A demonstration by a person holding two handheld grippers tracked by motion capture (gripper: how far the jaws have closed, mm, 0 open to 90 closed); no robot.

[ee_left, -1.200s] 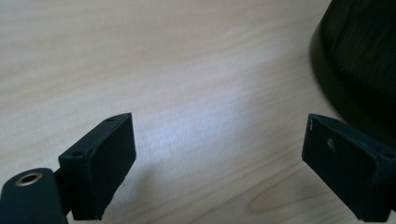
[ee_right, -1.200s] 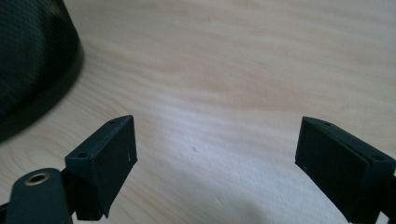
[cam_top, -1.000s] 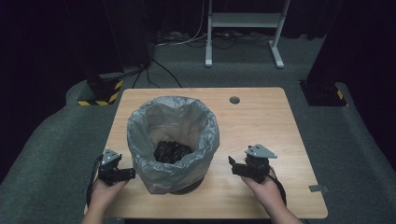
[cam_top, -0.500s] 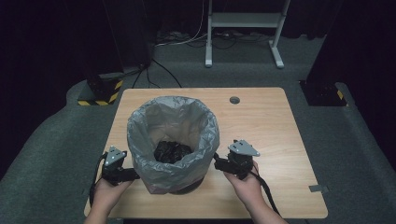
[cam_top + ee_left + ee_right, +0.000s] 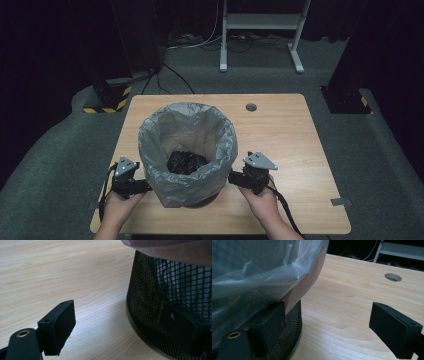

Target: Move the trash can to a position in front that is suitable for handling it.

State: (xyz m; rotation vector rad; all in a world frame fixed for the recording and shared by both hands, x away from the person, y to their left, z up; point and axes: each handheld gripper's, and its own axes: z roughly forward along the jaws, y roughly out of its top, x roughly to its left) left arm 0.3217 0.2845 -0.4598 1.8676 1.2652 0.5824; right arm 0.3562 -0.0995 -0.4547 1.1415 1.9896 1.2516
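The mesh bin [image 5: 192, 200] is standing near the front of the table [image 5: 290, 130], its thin liner bag [image 5: 185, 145] looking light, soft and slippery; the left tool [image 5: 142, 187] and right tool [image 5: 234, 178], both gaping wide, are flanking the folded-over skirt, likely the best hold

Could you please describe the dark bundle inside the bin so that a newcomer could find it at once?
Start at the wooden table and find the black mesh wastebasket lined with a grey plastic bag, between the two tongs. At the bag's bottom lies a crumpled black bundle, the one dark thing against the pale liner.
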